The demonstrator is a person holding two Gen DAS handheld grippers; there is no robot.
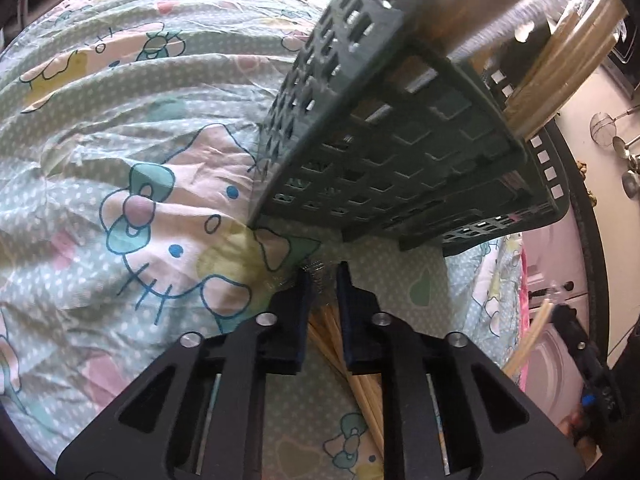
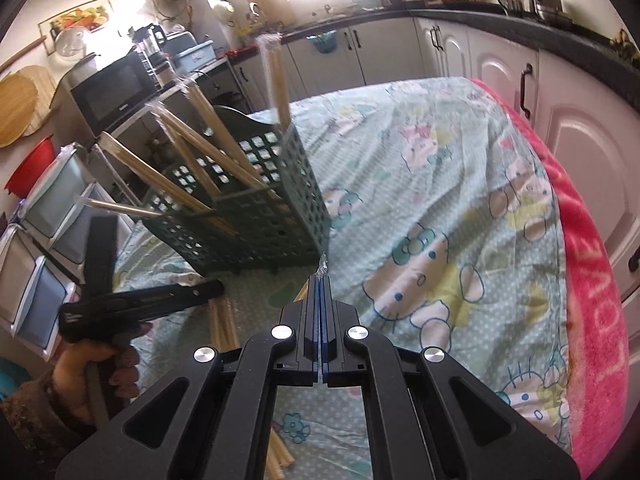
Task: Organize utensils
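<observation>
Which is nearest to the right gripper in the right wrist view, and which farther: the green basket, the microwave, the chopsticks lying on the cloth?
From the right gripper, which is shut on a scrap of clear wrap:
1. Loose chopsticks, on the cloth just left of the fingers.
2. Green basket, ahead and slightly left, standing on the cloth.
3. Microwave, far back left, beyond the basket.

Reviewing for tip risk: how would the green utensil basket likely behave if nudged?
The green basket looks like thin perforated plastic, so probably light. Long wrapped chopsticks lean out above its rim, likely making it top-heavy. The wrinkled bedsheet beneath may let it tip rather than slide.
</observation>
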